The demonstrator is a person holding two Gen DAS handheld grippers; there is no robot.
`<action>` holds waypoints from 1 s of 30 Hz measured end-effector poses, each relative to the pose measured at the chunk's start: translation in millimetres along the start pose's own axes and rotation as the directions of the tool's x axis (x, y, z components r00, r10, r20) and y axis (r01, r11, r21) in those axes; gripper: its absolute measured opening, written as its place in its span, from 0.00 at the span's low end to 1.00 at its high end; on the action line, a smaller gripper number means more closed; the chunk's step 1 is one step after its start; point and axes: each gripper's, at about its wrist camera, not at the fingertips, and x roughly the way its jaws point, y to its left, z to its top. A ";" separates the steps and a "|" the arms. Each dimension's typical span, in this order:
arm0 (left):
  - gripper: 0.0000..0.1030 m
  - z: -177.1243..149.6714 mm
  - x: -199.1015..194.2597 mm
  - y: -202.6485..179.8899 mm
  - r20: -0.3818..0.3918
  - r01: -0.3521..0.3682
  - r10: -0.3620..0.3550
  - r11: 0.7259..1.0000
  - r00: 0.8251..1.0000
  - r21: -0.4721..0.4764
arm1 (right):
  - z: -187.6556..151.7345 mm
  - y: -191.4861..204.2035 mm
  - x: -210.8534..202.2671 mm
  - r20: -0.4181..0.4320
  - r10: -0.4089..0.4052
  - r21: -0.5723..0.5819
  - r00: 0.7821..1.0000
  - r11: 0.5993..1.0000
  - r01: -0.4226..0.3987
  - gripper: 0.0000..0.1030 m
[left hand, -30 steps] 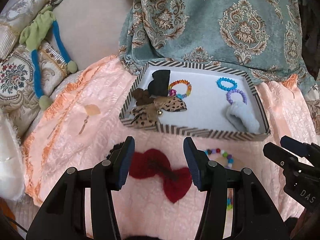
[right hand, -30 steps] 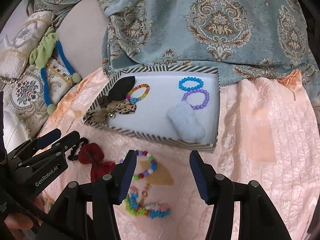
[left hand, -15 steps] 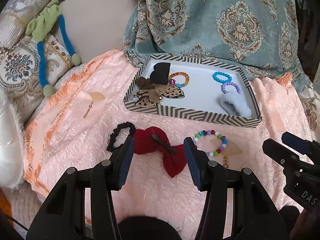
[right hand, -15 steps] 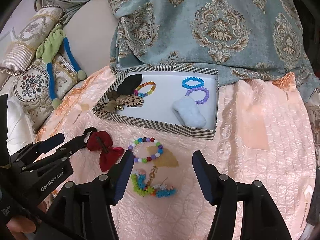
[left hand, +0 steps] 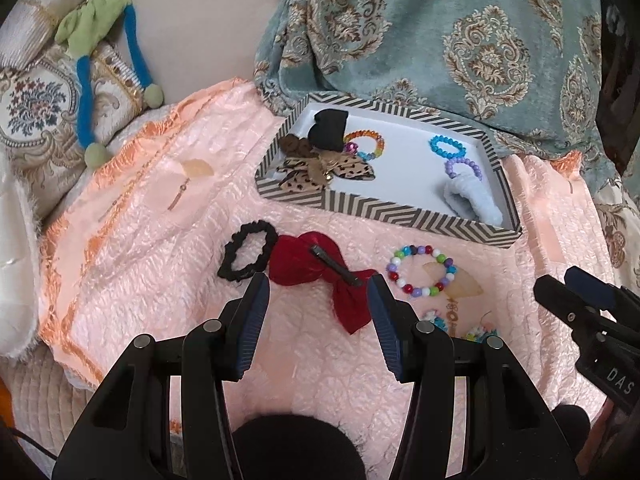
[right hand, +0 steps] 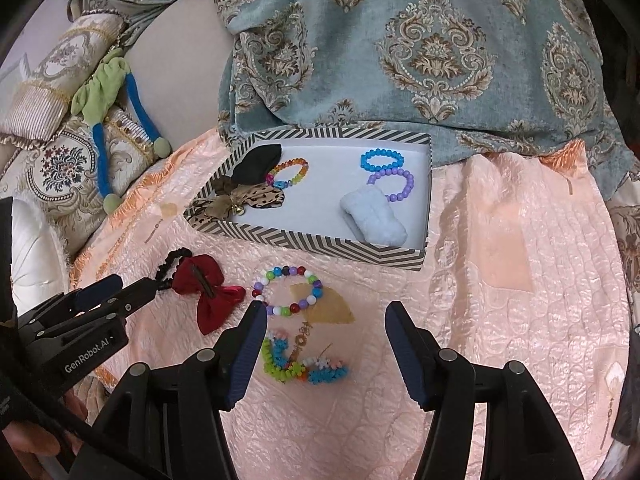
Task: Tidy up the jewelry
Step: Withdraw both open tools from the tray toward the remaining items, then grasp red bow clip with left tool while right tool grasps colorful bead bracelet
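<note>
A striped box point(left hand: 384, 210) point(right hand: 320, 242) on the pink quilt holds a black bow point(left hand: 329, 130), a leopard bow point(left hand: 316, 170), a rainbow bracelet point(left hand: 366, 140), blue point(right hand: 381, 160) and purple point(right hand: 394, 186) bead bracelets and a pale blue scrunchie point(right hand: 374, 216). In front of it lie a red bow clip point(left hand: 320, 272) point(right hand: 208, 290), a black scrunchie point(left hand: 248, 254), a multicolour bead bracelet point(left hand: 422, 276) point(right hand: 290, 290) and a bright beaded piece point(right hand: 302, 362). My left gripper point(left hand: 318, 300) is open just before the red bow. My right gripper point(right hand: 324, 326) is open over the beaded pieces.
A teal patterned blanket point(right hand: 420, 48) rises behind the box. Embroidered cushions point(left hand: 36, 108) and a green-and-blue cloth toy point(left hand: 96, 40) lie at the left. The quilt's orange edge point(left hand: 80, 280) drops off at the left. A gold fan-shaped motif point(right hand: 328, 308) marks the quilt.
Both grippers have pulled back and up from the box, so more of the quilt shows. The red bow, black scrunchie and loose bracelets now sit farther ahead of the fingers. Both jaws stay open.
</note>
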 end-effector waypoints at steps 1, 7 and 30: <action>0.49 -0.4 1.0 4.5 -0.009 0.005 -0.005 1.000 1.000 -0.008 | -0.2 -1.8 0.7 -0.003 0.002 0.001 1.000 1.000 -0.002 0.57; 0.49 0.4 7.0 46.9 -0.053 0.012 -0.018 0.994 0.998 -0.107 | -4.6 -28.4 10.7 -0.038 0.026 0.071 0.999 0.997 -0.024 0.58; 0.64 12.6 98.6 36.5 -0.242 0.072 -0.171 0.927 0.955 -0.369 | 15.5 1.4 120.9 -0.147 0.041 -0.102 0.988 0.993 -0.057 0.47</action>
